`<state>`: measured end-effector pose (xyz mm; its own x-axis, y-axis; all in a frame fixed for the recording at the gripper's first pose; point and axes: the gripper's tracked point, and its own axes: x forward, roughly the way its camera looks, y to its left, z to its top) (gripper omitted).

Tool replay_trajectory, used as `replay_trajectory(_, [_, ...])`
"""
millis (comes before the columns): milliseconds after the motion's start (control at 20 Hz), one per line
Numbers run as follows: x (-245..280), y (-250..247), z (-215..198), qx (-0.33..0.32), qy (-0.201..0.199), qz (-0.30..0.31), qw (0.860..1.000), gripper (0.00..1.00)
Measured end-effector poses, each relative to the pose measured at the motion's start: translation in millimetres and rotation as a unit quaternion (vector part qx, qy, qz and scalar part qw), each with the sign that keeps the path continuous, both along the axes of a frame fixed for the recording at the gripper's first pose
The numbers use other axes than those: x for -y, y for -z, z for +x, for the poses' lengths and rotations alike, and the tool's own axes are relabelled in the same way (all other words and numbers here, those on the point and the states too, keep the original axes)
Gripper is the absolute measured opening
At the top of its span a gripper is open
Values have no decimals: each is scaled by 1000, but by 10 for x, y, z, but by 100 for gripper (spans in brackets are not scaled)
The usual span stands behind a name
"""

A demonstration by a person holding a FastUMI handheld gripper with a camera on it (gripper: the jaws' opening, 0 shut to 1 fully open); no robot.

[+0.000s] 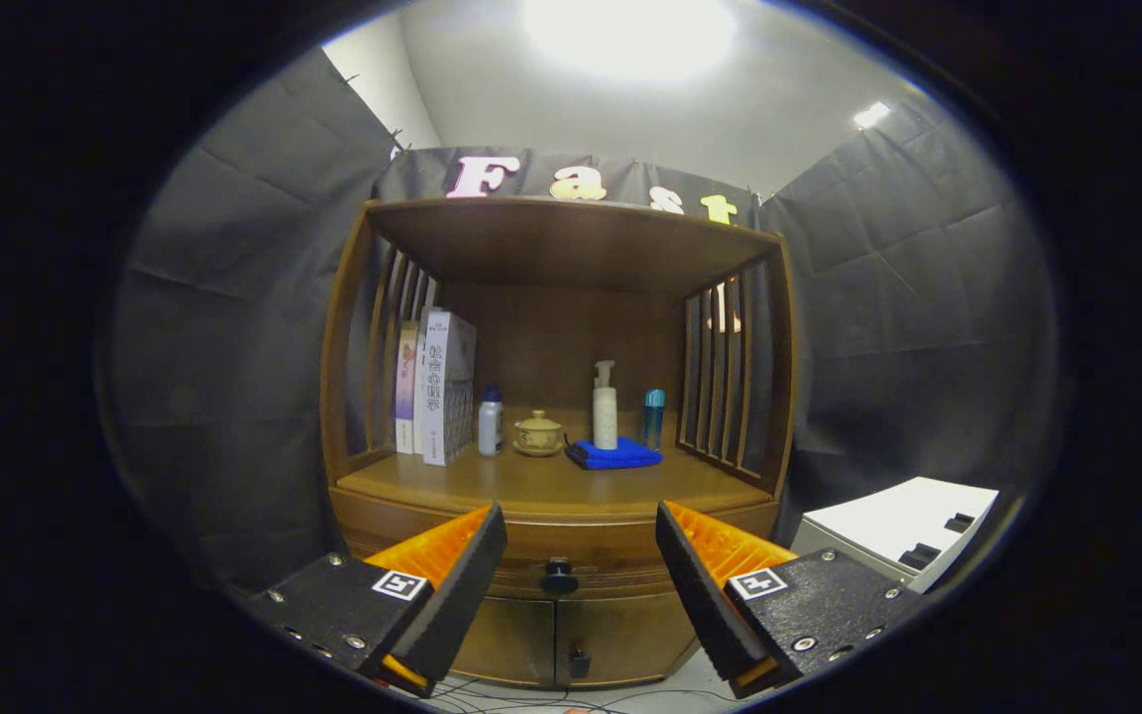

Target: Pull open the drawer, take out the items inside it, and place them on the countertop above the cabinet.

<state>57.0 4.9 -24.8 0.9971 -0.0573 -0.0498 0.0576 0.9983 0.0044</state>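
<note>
A wide-open claw (581,555), holding nothing, faces a wooden cabinet (556,466) whose closed drawer's dark knob (558,575) sits centred just beyond its fingers; approaching off-line could make the fingers slip off this small knob.

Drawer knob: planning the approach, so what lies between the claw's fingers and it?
Nothing. In the gripper view the open claw frames the round black drawer knob, only air between.
</note>
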Motion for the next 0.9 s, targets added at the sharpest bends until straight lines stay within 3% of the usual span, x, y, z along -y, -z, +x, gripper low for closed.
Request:
replay_trajectory(200, [-72, 241, 337, -9, -8, 28, 1000, 95])
replay_trajectory(650, [193, 840, 866, -54, 17, 44, 997, 95])
replay_trajectory(900, [45, 1214, 1084, -79, -7, 47, 996, 95])
